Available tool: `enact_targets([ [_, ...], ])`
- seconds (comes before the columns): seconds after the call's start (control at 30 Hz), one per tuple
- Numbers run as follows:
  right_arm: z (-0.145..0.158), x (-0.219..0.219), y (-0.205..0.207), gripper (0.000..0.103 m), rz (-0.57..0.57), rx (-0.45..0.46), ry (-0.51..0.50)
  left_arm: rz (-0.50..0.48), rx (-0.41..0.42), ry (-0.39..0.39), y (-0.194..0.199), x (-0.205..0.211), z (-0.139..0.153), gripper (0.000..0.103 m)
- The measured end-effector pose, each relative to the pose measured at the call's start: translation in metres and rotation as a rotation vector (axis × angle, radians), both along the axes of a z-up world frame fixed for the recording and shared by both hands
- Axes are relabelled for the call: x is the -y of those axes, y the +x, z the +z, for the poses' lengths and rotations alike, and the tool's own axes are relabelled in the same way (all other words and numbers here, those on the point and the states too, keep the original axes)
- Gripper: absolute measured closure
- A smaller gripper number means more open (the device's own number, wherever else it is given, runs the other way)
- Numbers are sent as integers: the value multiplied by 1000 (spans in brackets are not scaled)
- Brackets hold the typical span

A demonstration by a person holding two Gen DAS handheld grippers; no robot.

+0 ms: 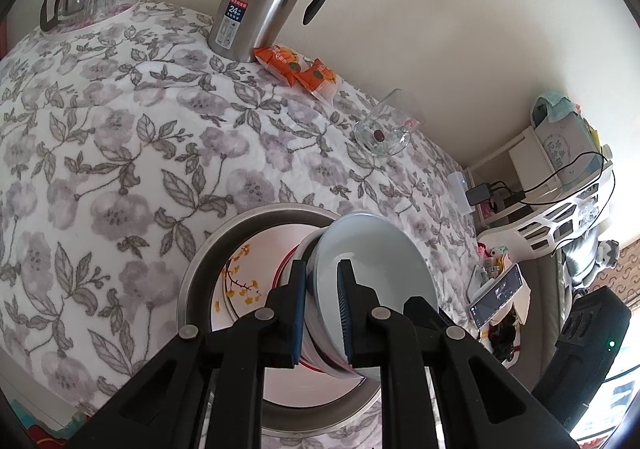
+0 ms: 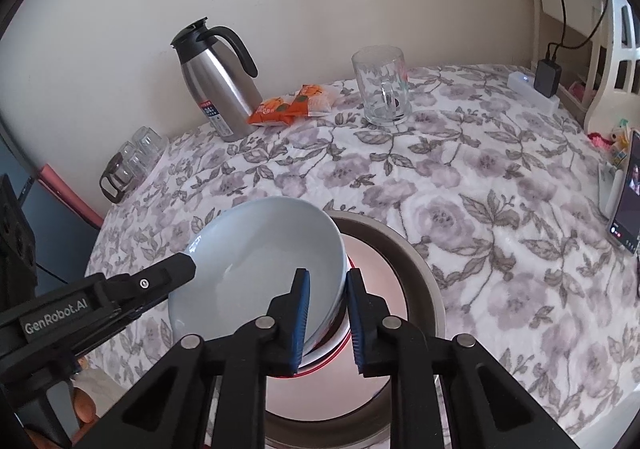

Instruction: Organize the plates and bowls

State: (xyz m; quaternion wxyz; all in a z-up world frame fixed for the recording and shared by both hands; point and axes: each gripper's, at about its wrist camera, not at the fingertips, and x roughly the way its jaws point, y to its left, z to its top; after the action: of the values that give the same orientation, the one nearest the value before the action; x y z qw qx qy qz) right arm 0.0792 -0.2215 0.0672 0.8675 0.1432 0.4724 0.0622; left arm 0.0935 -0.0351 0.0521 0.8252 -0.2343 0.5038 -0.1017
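A pale blue bowl (image 1: 372, 261) is held tilted above a metal basin (image 1: 192, 277), nested in a white bowl with red lines (image 1: 316, 363). My left gripper (image 1: 322, 309) is shut on the blue bowl's rim, one pad inside and one outside. In the right wrist view the blue bowl (image 2: 260, 249) leans left, with the left gripper (image 2: 180, 269) clamped on its far rim. My right gripper (image 2: 328, 313) is shut across the near wall of the nested bowls, with the white bowl (image 2: 326, 349) under the outer pad. A leaf-patterned plate (image 1: 240, 277) lies in the basin (image 2: 424, 277).
A floral cloth covers the table (image 2: 480, 209). Along the wall stand a steel jug (image 2: 220, 97), orange snack packets (image 2: 292, 105) and a glass mug (image 2: 384, 93). Upturned glasses (image 2: 132, 165) sit far left. A phone (image 2: 626, 201) and a white shelf (image 2: 608, 61) are at the right.
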Motion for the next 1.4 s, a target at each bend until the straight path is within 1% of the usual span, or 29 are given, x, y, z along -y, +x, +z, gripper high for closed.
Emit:
enact_targets([
  [0.1,0,-1,0,83,4,1,-11,0,-3,5,0,1,-1,88],
  [0.33,1,1,-1,82,-2,-12,4,7,-15,-7,0,-2,-2,88],
  [0.5,8,7,-4,82,-20,5,-6,21,-3,19,-3,-4,3,87],
  [0.53,8,8,-3,81,-24,6,-6,25,1,25,-4,-5,5,82],
  [0.57,8,9,-3,77,-28,4,-9,33,5,36,-4,-6,6,78],
  [0.6,8,9,-3,74,-31,2,-16,40,8,46,-5,-7,7,70],
  [0.63,8,10,-3,73,-33,-1,-19,47,12,59,-5,-8,8,64],
  [0.73,6,11,-2,70,-36,-9,-18,65,14,81,-5,-11,9,62],
  [0.77,5,11,-1,65,-39,-11,-19,71,11,87,-5,-12,9,60],
  [0.8,5,11,-1,57,-42,-12,-21,80,5,95,-5,-13,9,54],
  [0.83,5,11,-1,53,-46,-13,-23,88,-1,103,-4,-14,8,48],
  [0.87,5,12,-1,49,-50,-14,-26,95,-7,113,-4,-15,7,46],
  [0.93,4,14,-1,45,-55,-17,-27,110,-21,140,-3,-16,5,36],
  [0.97,3,14,0,43,-59,-19,-29,116,-25,151,-3,-17,3,34],
  [1.03,2,14,1,42,-61,-25,-33,126,-33,175,-2,-18,0,25],
  [1.1,0,14,1,39,-63,-31,-36,131,-38,199,-1,-18,-2,22],
  [1.13,0,14,1,37,-63,-32,-37,131,-41,207,-1,-18,-3,18],
  [1.17,-1,15,2,29,-63,-32,-38,132,-43,217,-1,-18,-4,16],
  [1.2,-1,15,1,23,-64,-29,-38,133,-44,227,-1,-18,-5,14],
  [1.33,0,16,1,19,-67,-22,-38,134,-38,231,-1,-18,-6,13],
  [1.4,0,16,1,16,-70,-22,-38,133,-36,234,-1,-17,-6,13],
])
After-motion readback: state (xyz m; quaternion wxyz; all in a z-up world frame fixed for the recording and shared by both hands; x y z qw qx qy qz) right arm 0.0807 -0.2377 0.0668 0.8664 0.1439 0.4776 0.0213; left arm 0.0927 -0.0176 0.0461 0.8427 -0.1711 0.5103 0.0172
